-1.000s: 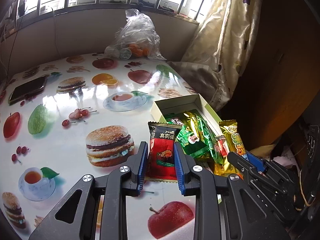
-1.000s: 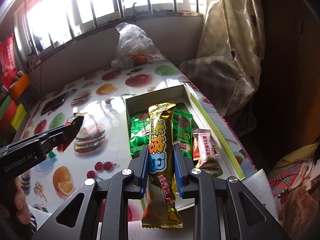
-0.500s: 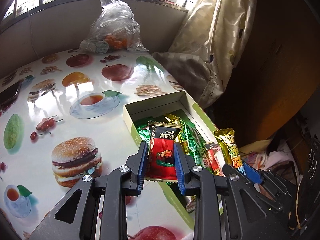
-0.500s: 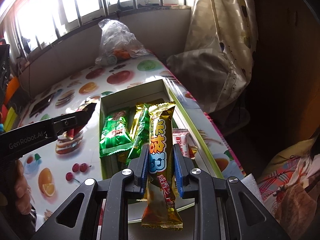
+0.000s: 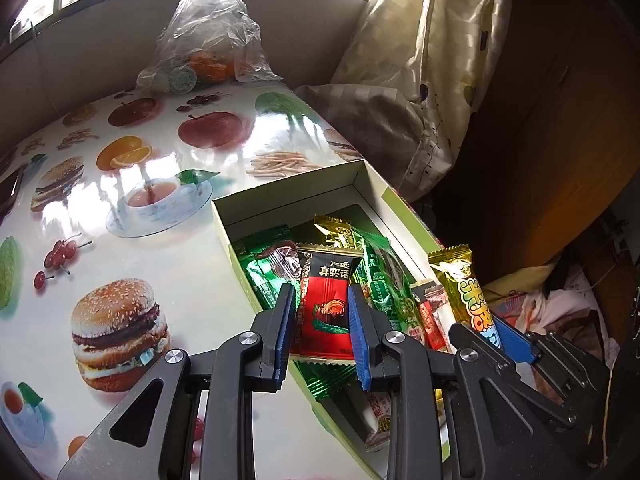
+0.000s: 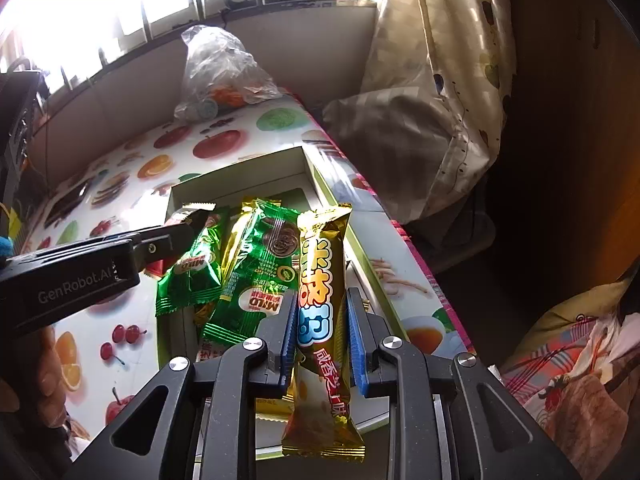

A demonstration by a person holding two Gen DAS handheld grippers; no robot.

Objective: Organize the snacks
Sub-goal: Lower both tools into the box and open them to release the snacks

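Nearest, 2 handheld grippers hover over an open cardboard box (image 5: 288,196) at the table's edge. The left gripper (image 5: 322,320) is clamped on a red-and-black snack packet (image 5: 325,308); the right gripper (image 6: 322,332) is clamped on a long gold snack bar (image 6: 322,280). Both snacks hang just above green packets (image 6: 256,280) already lying in the box — this looks like the placing step. Next, each likely needs lowering and releasing. Beyond, the fruit-printed tablecloth (image 5: 160,128) runs to a clear plastic bag (image 5: 208,32).
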